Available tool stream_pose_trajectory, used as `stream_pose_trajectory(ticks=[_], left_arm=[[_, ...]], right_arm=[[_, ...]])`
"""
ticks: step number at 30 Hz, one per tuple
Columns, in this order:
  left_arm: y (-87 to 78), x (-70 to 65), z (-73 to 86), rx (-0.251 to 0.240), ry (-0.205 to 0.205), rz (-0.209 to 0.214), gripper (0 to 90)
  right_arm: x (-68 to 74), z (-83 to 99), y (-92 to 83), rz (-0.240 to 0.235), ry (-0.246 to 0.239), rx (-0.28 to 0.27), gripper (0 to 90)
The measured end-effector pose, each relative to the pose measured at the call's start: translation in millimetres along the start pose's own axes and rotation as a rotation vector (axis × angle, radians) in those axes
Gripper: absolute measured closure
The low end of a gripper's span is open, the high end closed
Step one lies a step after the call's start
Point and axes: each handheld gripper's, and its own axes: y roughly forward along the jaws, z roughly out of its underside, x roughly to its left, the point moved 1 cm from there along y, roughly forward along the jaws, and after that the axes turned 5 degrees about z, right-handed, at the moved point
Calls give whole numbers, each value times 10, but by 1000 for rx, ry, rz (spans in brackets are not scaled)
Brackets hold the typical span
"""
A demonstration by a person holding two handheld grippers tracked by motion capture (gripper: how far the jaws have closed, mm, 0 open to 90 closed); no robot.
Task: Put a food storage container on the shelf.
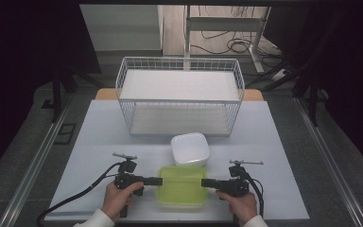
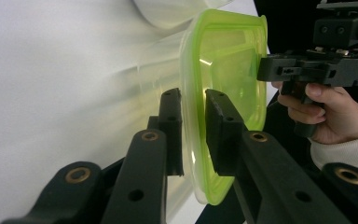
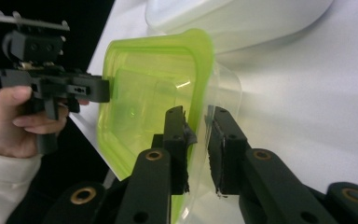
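A clear box with a lime-green lid [image 1: 182,187] sits near the front edge of the white table sheet [image 1: 99,142]. My left gripper [image 1: 159,181] meets its left side and my right gripper [image 1: 203,182] its right side, both held level. In the left gripper view the green rim [image 2: 228,70] runs between my left gripper [image 2: 193,100] jaws, which press on it. The right gripper view has the lid rim [image 3: 144,93] and clear wall pinched between my right gripper [image 3: 200,114] jaws. Each view also catches the opposite gripper at the far rim.
A white square container [image 1: 190,149] stands upside down just behind the green-lidded box, almost touching it. Farther back a white wire basket [image 1: 179,94] with two tiers spans the table's middle. Bare sheet lies to the left and right of my hands.
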Motion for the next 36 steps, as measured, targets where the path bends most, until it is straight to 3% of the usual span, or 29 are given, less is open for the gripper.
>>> stream_pose_trajectory(ticks=[12,17,23,36], left_arm=[[-85,-95,21,-19,53,13,788],[-112,-148,23,-40,80,10,791],[-167,-266,7,-68,146,-13,793],[-277,-416,-65,-115,208,-28,795]], right_arm=[[56,-8,-52,-19,-50,-12,793],[108,-34,-90,-12,-97,-27,792],[179,-64,-145,-14,-148,-51,791],[308,-173,-223,-23,-210,-98,791]])
